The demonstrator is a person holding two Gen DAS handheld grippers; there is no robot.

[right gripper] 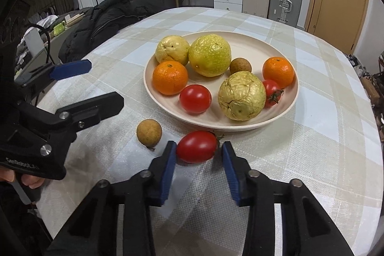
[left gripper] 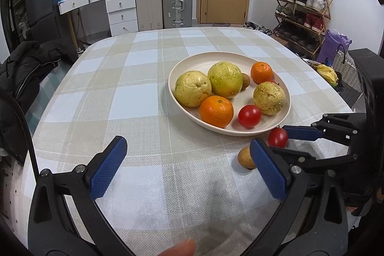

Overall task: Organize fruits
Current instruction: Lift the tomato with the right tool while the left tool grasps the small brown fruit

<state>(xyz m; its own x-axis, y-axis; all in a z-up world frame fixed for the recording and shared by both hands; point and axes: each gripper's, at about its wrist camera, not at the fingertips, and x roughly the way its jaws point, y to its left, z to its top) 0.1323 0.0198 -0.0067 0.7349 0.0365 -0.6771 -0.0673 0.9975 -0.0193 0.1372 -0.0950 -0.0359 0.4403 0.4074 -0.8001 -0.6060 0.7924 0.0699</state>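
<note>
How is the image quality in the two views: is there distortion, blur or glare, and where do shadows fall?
Left wrist view: strong fisheye bending, dark corners, the plate sharp, a blurred fingertip at the bottom edge. Right wrist view: same bending; small highlights on the tomato between the right gripper; soft shadow under it on the tablecloth.

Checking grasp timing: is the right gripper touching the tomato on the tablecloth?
Touching. In the right wrist view the right gripper has both blue pads against the ends of the tomato, no gap showing.
</note>
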